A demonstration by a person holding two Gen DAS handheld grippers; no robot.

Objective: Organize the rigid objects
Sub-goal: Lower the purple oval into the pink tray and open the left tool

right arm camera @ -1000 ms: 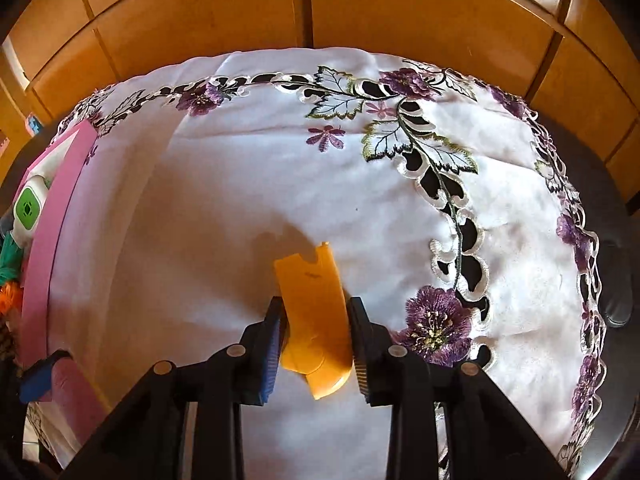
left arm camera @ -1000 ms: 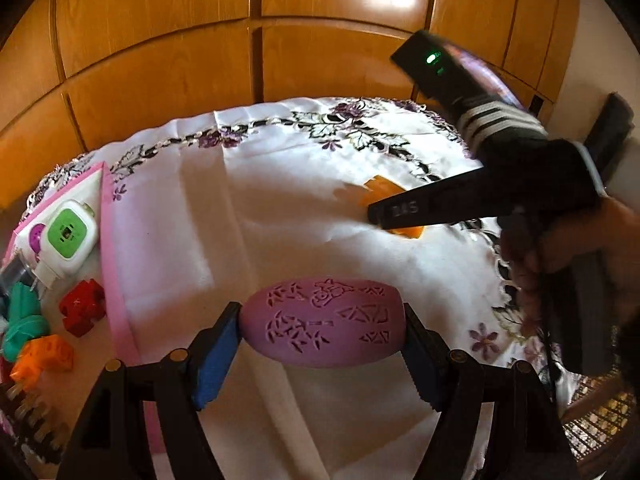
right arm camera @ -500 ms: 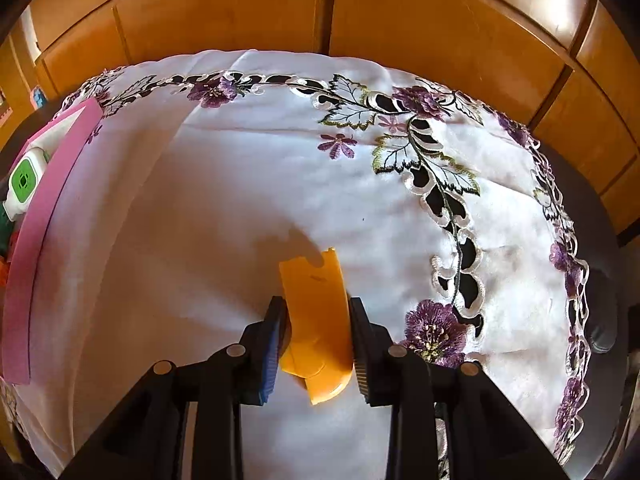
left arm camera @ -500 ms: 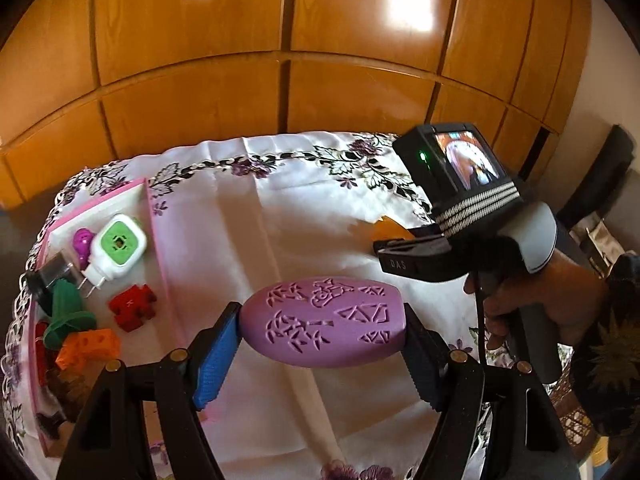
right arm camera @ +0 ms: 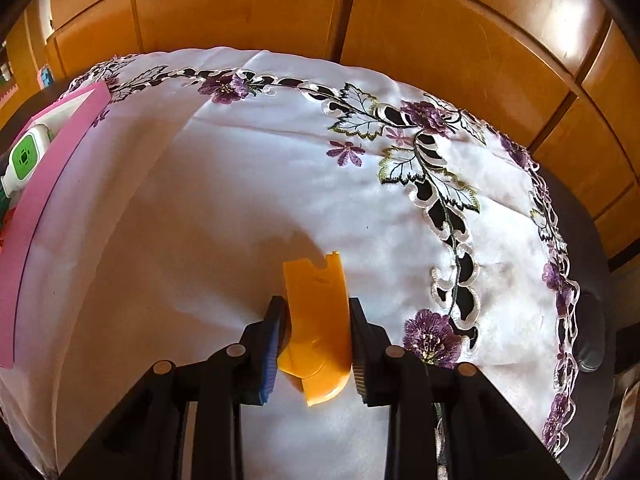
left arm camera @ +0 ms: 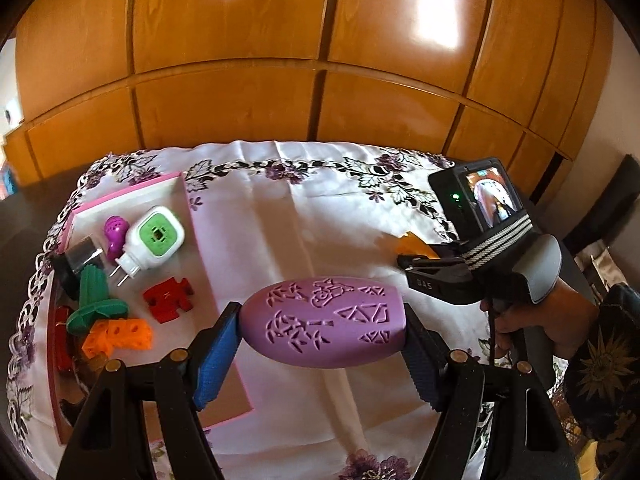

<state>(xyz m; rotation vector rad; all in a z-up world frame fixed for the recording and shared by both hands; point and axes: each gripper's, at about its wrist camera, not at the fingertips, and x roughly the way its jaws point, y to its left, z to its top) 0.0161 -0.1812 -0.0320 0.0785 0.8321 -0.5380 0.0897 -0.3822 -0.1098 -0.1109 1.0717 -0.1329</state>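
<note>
My left gripper (left arm camera: pixel 322 334) is shut on a purple oval piece with carved patterns (left arm camera: pixel 324 322) and holds it above the white tablecloth, just right of the pink tray (left arm camera: pixel 208 280). My right gripper (right arm camera: pixel 316 338) is shut on a flat yellow-orange plastic piece (right arm camera: pixel 316 312) and holds it above the cloth. The right gripper (left arm camera: pixel 416 262) also shows in the left wrist view with the orange piece (left arm camera: pixel 412 242) at its tip.
The pink tray holds a white and green plug device (left arm camera: pixel 154 238), a purple piece (left arm camera: pixel 114 232), a red puzzle piece (left arm camera: pixel 168 298), a green piece (left arm camera: pixel 94 300) and an orange block (left arm camera: pixel 120 334). A wooden cabinet wall (left arm camera: pixel 320 60) stands behind the table.
Both grippers have risen with their objects. More of the tray shows in the left wrist view, and the cloth looks farther away in both views.
</note>
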